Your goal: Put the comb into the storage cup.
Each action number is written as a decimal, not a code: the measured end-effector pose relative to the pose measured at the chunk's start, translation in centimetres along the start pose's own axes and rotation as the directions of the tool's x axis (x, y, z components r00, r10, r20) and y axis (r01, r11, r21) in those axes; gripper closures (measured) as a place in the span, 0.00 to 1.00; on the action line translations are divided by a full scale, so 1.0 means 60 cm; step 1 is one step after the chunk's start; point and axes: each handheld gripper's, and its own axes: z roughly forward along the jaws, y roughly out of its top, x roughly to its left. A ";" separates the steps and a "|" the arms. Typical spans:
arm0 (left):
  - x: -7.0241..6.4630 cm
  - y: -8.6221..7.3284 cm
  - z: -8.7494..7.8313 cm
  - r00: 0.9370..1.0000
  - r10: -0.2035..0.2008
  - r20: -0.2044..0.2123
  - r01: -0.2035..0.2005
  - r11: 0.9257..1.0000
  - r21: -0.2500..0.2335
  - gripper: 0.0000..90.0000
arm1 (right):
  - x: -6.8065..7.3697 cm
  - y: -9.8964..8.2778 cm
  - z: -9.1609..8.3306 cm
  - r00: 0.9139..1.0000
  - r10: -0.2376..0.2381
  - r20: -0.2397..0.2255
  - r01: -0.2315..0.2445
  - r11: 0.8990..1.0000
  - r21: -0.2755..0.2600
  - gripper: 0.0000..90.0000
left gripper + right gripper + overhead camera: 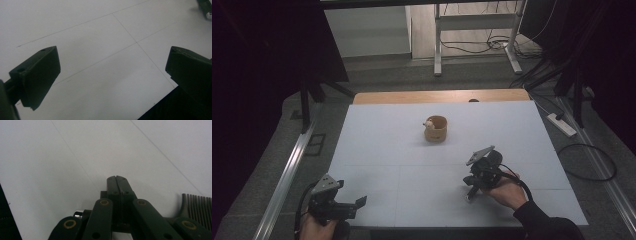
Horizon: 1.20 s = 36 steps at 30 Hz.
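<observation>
My left gripper (355,206) sits at the near left corner of the white table (412,150). In the left gripper view its jaws (112,72) stand wide apart over bare tabletop, so it is open with nothing between them. My right gripper (470,192) is held low over the table's near right part, tilted down and to the left. Its jaws (117,180) meet flat against each other, shut on nothing. A small tan cup (435,129) stands upright at the table's middle, far from both grippers, with a small pale thing (429,123) at its left rim.
A ribbed grey piece (198,205) shows at the right gripper view's lower right edge; I cannot tell what it is. The right gripper's tip (206,8) appears in the left gripper view's top right corner. Cables (587,165) and a power strip (562,125) lie on the floor to the right.
</observation>
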 end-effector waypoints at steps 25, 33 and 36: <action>0.000 0.000 0.000 1.000 -0.003 -0.004 0.003 1.000 0.001 0.01 | -0.005 -0.030 0.010 0.999 0.026 -0.025 -0.024 0.998 0.063 1.00; 0.001 0.000 0.000 1.000 -0.005 -0.003 0.005 1.000 0.001 0.01 | -0.016 -0.047 -0.003 0.998 0.050 -0.027 -0.048 0.996 0.072 1.00; 0.001 0.000 0.001 1.000 -0.007 -0.003 0.007 1.000 0.002 0.01 | -0.022 -0.053 -0.008 0.998 0.060 -0.020 -0.059 0.995 0.077 1.00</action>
